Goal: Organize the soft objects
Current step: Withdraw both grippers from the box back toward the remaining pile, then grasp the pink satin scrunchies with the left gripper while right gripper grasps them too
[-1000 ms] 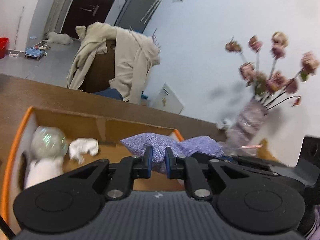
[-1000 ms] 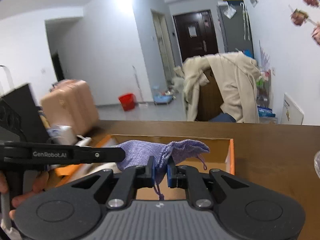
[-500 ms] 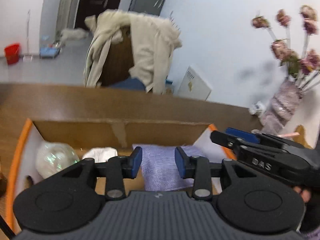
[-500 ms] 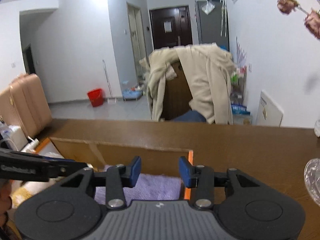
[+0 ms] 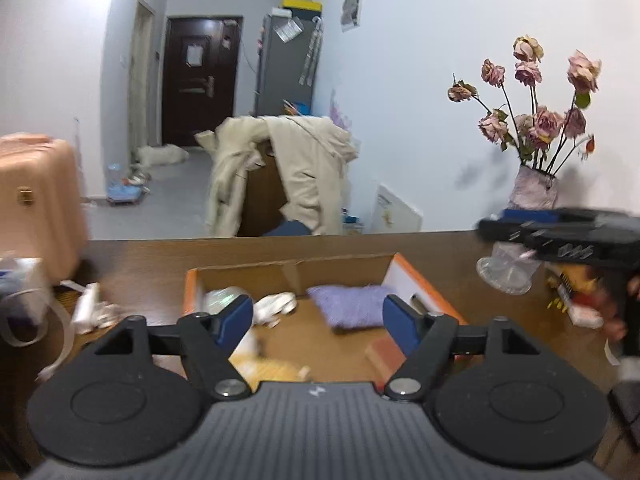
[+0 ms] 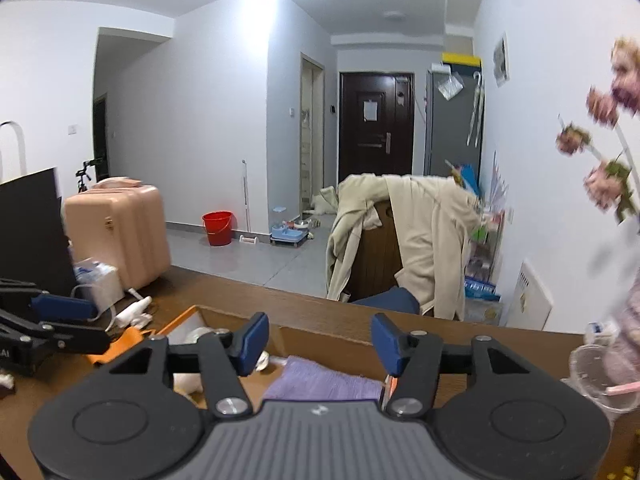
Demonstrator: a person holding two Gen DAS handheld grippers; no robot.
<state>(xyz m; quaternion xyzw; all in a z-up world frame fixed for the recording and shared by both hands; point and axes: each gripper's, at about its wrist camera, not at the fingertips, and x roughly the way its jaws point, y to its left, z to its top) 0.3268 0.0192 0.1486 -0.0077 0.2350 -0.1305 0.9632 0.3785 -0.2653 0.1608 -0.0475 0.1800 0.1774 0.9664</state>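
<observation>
We see the purple knit pouch [image 5: 352,310] lying in the cardboard box [image 5: 288,270] near the tabletop's [image 5: 140,256] far edge; left gripper [image 5: 318,318] and right gripper [image 6: 318,344] have just been opening, fingers released, nothing between them.

Black tongs [image 5: 318,316], blue pads [image 5: 236,317]

Ahead of my left tongs [image 5: 318,318] the cardboard box [image 5: 288,268] stands open-topped; glass vase [image 5: 506,276] blocks the right.
</observation>
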